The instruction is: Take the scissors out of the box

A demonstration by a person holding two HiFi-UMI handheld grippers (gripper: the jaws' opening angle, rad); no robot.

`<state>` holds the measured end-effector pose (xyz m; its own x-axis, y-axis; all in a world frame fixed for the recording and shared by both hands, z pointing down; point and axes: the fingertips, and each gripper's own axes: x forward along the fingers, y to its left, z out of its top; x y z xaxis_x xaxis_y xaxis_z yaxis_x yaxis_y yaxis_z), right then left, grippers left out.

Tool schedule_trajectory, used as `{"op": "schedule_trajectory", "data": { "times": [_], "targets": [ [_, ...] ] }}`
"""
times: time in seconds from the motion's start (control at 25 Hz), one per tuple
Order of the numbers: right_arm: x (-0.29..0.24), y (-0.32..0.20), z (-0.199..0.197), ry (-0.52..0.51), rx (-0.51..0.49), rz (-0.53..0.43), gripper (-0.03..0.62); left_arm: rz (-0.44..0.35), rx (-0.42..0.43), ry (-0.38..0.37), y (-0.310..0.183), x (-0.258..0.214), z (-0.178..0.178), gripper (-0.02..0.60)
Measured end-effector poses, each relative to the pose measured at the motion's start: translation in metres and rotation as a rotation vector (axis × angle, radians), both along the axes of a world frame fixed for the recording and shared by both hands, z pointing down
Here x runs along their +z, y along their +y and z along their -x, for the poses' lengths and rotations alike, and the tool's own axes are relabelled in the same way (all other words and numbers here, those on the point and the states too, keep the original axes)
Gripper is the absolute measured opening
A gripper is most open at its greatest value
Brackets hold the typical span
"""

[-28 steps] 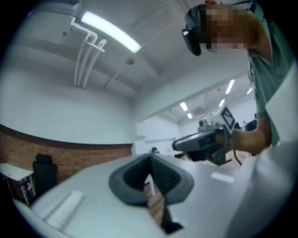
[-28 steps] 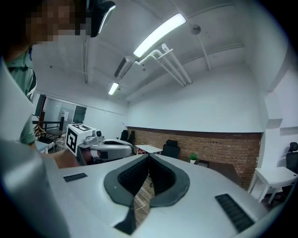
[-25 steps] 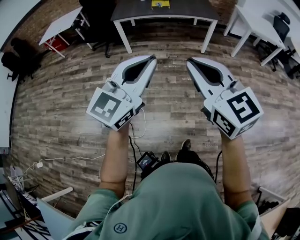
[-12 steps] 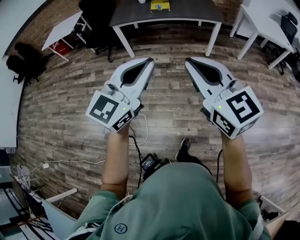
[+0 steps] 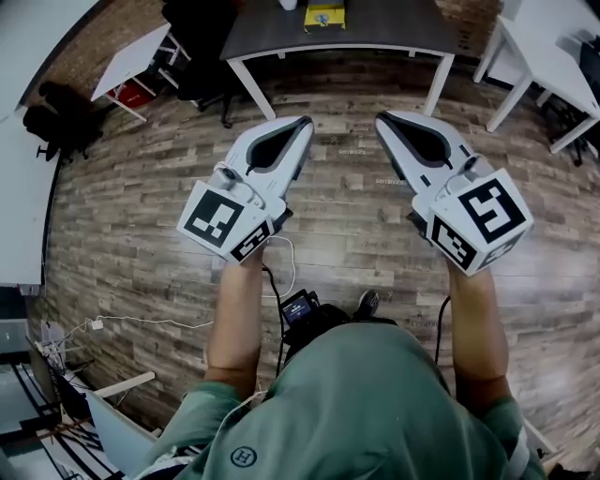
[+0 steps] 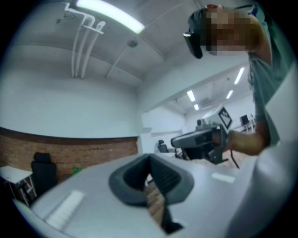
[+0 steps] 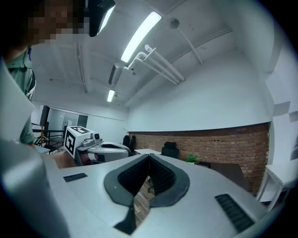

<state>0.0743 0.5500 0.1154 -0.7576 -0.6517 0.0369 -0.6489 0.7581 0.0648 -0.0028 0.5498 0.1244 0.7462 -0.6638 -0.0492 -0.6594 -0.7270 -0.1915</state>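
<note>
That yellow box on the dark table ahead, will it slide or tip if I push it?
The yellow box looks small and low, so it probably slides rather than tips. The dark table seems smooth, so expect little friction, and the box is likely light. It is too distant to judge stiffness.

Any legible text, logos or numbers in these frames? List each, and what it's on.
"H" inside a ring: on the green shirt.
Yellow box on the dark table: print too small to read.
Screen of the small device: blurred, unreadable.
Left hand-held gripper and right hand-held gripper: only black-and-white square marker patterns, no words.
Both gripper views: no text.
</note>
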Motion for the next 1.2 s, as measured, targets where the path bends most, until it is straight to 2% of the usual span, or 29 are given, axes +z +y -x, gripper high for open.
{"op": "schedule_trajectory", "data": {
  "times": [0.16,0.32,0.56,1.2],
  "targets": [
    [0.002,-0.012,-0.007,-0.013,0.002,0.007,0.006,0.003,-0.001,-0.016,-0.01,0.001,-0.005,-0.017],
    [0.025,-0.058,-0.009,-0.016,0.001,0.027,0.006,0.018,-0.001,-0.019,-0.058,0.021,-0.007,-0.017],
    [0.029,-0.134,-0.001,-0.019,0.03,0.035,0.006,0.031,0.032,-0.021,-0.134,0.026,-0.002,-0.017],
    [0.027,-0.28,0.072,-0.001,0.106,0.038,0.006,0.017,0.102,0.008,-0.281,0.02,0.073,-0.017]
  ]
}}
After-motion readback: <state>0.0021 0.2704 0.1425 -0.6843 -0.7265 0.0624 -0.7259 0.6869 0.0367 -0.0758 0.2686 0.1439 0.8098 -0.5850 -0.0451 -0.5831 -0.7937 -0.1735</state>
